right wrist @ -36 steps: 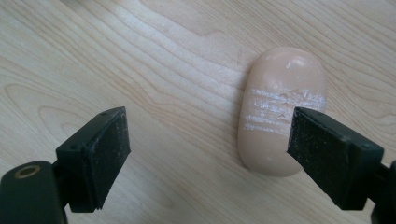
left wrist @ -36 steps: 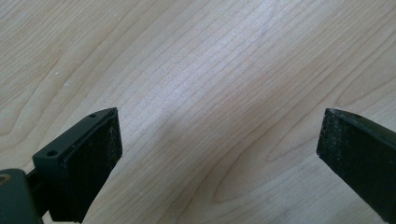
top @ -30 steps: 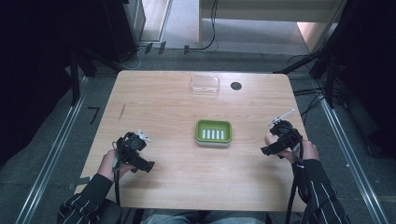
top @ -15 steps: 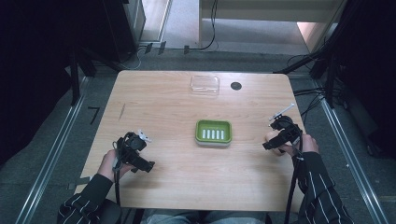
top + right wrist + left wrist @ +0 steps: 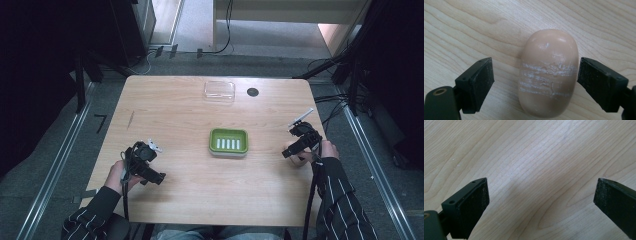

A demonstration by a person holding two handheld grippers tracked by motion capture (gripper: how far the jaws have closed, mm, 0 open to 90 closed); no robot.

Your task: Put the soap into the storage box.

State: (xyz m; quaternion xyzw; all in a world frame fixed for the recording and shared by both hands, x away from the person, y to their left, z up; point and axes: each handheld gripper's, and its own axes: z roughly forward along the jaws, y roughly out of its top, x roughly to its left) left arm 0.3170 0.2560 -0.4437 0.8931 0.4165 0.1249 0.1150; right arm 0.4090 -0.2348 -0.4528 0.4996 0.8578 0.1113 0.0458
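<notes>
Right gripper (image 5: pixel 534 85) poised over the soap bar (image 5: pixel 549 75), which lies on the table (image 5: pixel 461 30) between its open jaws, one pad almost touching, ready to close; left gripper (image 5: pixel 541 202), jaws wide and empty, idles.

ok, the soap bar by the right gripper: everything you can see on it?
The soap is a beige, rounded oval bar, smooth and waxy, with whitish scuffed ridges across its middle. It lies flat on the wood table, near the right edge. The right gripper straddles it, jaws open: a clear gap at one pad, the other pad close or just touching.
</notes>
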